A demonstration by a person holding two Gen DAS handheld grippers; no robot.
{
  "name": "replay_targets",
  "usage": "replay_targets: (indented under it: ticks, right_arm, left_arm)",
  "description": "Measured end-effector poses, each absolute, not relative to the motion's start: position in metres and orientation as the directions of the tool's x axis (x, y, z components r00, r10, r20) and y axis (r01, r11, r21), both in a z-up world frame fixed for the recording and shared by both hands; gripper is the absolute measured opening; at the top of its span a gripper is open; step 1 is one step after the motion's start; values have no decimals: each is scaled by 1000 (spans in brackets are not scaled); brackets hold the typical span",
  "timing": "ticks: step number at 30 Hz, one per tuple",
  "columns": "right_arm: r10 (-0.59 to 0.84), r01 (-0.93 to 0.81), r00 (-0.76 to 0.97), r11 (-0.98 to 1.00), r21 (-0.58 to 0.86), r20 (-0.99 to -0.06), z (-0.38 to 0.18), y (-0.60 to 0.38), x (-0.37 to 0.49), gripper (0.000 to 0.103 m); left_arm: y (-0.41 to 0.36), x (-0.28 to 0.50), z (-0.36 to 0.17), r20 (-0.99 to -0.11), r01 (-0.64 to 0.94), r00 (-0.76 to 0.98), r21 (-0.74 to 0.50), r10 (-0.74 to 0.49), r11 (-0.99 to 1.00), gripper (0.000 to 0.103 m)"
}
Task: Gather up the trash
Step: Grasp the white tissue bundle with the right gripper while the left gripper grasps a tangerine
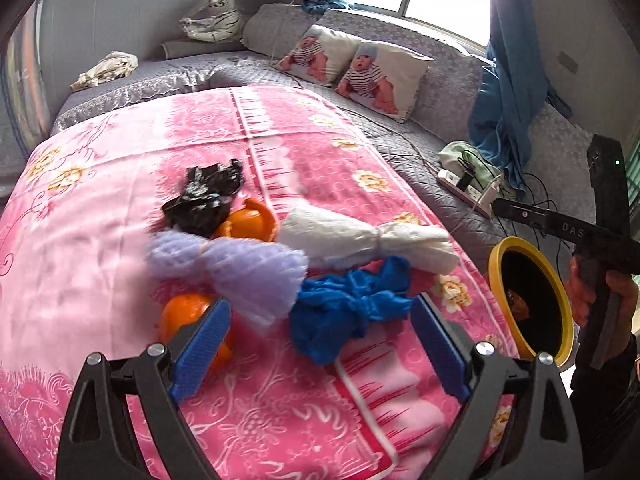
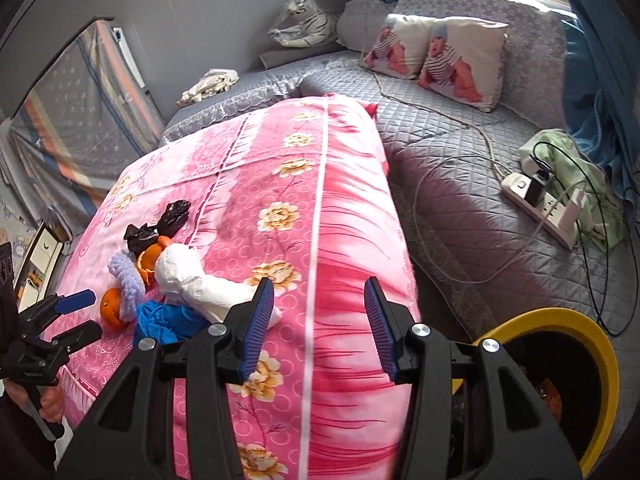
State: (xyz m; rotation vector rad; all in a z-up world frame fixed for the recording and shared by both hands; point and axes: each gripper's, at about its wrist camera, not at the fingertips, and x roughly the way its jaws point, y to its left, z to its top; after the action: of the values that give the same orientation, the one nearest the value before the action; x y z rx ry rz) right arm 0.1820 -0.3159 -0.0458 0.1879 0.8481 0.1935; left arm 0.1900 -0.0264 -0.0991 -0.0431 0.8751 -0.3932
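A heap of trash lies on the pink flowered blanket [image 1: 120, 240]. It holds a black plastic bag [image 1: 208, 196], an orange peel [image 1: 250, 222], a purple foam net [image 1: 236, 268], a white paper wad [image 1: 360, 238], a crumpled blue piece [image 1: 344, 312] and an orange [image 1: 184, 316]. My left gripper [image 1: 320, 346] hangs open just short of the blue piece, its left finger over the orange, gripping nothing. My right gripper [image 2: 319, 328] is open over bare blanket, right of the white wad [image 2: 192, 284]. The yellow-rimmed bin [image 2: 600, 352] is at its right.
The bin [image 1: 496, 256] stands at the blanket's right edge with an orange scrap inside. A power strip [image 2: 540, 204] with chargers and cables lies on the grey quilt [image 2: 460, 184]. Two printed pillows [image 1: 360, 68] and a plush tiger [image 1: 212, 16] are at the back. A hand [image 1: 612, 292] holds the right tool.
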Motion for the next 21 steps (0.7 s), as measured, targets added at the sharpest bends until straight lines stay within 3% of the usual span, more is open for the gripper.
replay_targets:
  ticks: [11, 21]
  right_arm:
    - [290, -323, 555, 939, 120, -780, -51, -220, 205, 47]
    - [267, -412, 499, 910, 45, -824, -60, -171, 227, 53]
  left_arm:
    - [31, 184, -118, -757, 215, 577, -221, -307, 951, 88]
    - [50, 194, -134, -771, 182, 557, -249, -309, 951, 88]
